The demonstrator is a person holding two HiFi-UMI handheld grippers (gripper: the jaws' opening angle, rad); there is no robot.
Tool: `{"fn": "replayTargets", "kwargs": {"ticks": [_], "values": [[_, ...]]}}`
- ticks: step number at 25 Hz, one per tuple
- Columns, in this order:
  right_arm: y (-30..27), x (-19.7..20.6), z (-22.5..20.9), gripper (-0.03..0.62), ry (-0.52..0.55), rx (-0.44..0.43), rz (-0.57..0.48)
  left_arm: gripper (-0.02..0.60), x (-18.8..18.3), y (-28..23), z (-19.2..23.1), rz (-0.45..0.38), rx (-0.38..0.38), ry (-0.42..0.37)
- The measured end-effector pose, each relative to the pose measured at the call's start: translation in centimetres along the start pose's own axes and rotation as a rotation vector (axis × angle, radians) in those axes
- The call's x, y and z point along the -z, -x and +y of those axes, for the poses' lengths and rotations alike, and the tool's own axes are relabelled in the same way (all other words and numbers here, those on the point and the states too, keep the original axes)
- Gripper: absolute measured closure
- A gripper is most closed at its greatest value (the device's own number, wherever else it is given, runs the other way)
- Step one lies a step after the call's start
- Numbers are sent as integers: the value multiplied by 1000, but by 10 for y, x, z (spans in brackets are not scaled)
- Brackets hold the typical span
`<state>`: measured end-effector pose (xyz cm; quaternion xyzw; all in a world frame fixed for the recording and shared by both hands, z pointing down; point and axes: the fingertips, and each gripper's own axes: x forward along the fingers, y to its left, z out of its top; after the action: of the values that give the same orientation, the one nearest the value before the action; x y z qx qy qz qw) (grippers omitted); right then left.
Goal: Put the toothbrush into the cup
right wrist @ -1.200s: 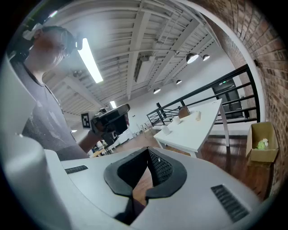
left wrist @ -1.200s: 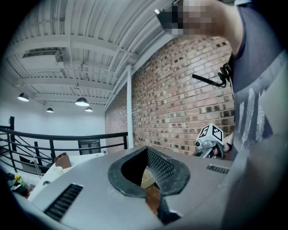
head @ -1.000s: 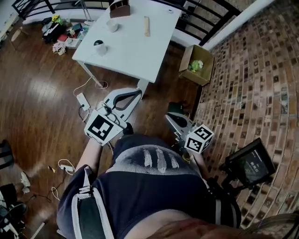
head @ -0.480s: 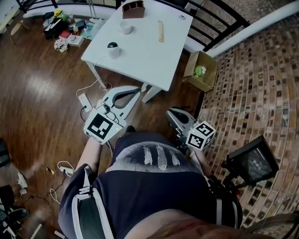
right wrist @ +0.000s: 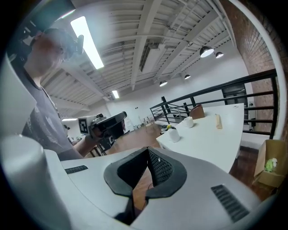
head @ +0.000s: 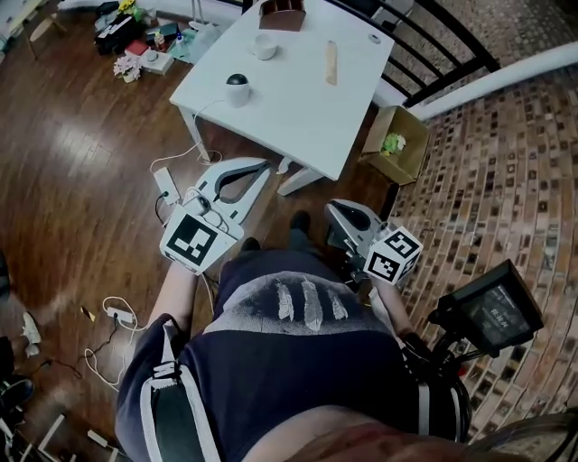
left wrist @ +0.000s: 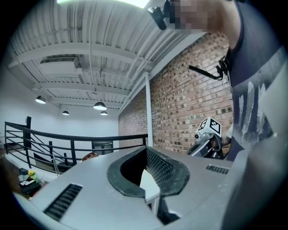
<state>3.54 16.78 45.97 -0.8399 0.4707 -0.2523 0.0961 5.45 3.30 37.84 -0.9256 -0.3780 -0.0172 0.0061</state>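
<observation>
A tan, stick-like toothbrush [head: 331, 61] lies on the white table [head: 298, 108] at the top of the head view. A white cup [head: 264, 45] stands left of it, and a second white cup with a dark top [head: 237, 88] is nearer the table's left edge. My left gripper [head: 264, 166] is shut and empty, in the air just short of the table's near edge. My right gripper [head: 330, 207] is also shut and empty, lower and to the right. In the right gripper view the toothbrush [right wrist: 218, 120] and both cups [right wrist: 187, 121] sit far ahead.
A brown box [head: 282, 13] stands at the table's far edge. An open cardboard box [head: 395, 144] sits on the floor right of the table, by a black railing [head: 433, 36]. A power strip and cables [head: 165, 185] lie on the wooden floor at left.
The table has come nearer and shifted right in the head view. Both grippers have moved forward towards it, still shut and empty.
</observation>
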Motion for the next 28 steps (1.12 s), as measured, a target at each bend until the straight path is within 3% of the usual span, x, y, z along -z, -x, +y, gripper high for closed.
{"fn": "replayTargets", "kwargs": {"ticks": [10,28], "values": [[-22,-22,-34,594,16,-87,-23,598,-1,-23,20,64,-84,-59],[-28,-54,-162,594,-93,-248,-9,598,-4,-150,32,233,-186,-69]]}}
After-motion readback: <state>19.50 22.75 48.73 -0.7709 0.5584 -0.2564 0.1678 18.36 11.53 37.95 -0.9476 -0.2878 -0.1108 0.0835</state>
